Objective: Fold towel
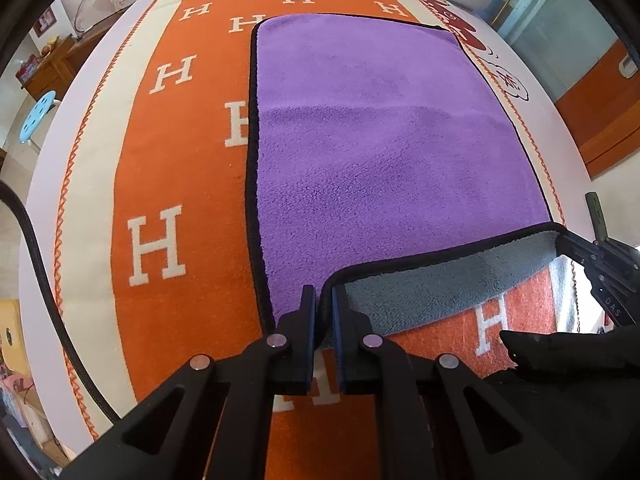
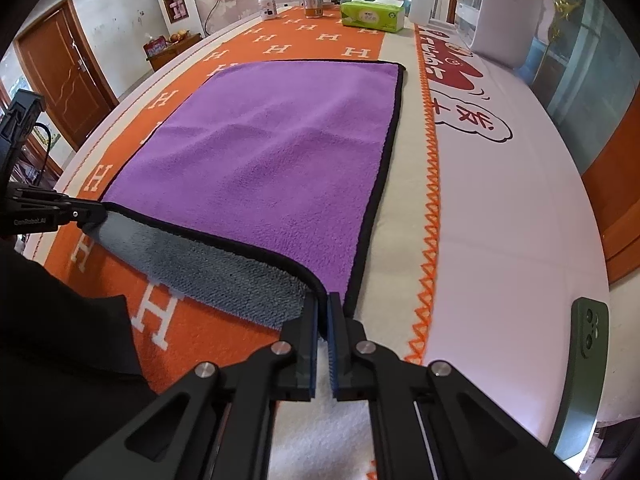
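The towel (image 1: pixel 380 152) is purple on top w/ a black edge & grey underneath. It lies flat on an orange blanket (image 1: pixel 176 160) w/ white H letters, on a table. The near edge is lifted up off the blanket, so the grey side (image 1: pixel 440 280) shows under it.

The left gripper (image 1: pixel 323 300) is pinched tight on the near left corner of the towel; the black edge goes right in between its 2 fingers. The right gripper (image 2: pixel 323 306) is pinched tight on the near right corner the same way. The edge hangs in a soft curve between the 2 corners.

The far part of the towel lies flat, w/ small wrinkles in the middle.

At the far end of the table sit a green tissue pack (image 2: pixel 372 16), a can (image 2: pixel 313 0) & a small white bottle (image 2: pixel 268 6). A green phone (image 2: pixel 582 376) lies near the table's right side, well apart from the towel
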{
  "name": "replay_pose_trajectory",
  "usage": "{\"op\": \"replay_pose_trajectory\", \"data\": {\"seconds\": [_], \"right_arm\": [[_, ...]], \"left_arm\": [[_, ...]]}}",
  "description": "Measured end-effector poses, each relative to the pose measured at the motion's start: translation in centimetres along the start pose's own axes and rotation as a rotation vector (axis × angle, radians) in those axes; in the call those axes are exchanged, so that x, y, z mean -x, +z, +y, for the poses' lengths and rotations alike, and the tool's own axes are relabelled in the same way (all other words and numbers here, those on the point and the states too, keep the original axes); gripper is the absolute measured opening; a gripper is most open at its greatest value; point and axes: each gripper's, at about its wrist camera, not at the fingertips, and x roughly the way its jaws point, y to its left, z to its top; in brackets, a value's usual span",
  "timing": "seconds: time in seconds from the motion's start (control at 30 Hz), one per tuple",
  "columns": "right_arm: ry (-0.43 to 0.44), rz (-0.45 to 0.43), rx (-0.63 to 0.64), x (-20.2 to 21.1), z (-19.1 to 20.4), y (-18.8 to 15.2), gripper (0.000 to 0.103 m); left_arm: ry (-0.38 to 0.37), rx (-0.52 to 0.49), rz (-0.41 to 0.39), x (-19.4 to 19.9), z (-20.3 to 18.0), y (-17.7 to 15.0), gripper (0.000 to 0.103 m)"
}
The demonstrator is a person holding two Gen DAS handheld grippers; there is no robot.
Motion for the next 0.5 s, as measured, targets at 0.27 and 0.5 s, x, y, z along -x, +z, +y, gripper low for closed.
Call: {"op": "replay_pose_trajectory", "data": {"seconds": [0.27, 0.5], "right_arm": [[0.003, 0.004, 0.011, -0.2, -0.2, 0.9, 0.003], [0.032, 0.015, -0.01, 0.9, -0.6, 2.5, 0.003]], "left_arm": [[0.014, 0.008, -0.004, -0.1, -0.2, 0.2, 0.005], [0.028, -0.028, -0.004, 1.2, -0.8, 1.1, 0.004]]}}
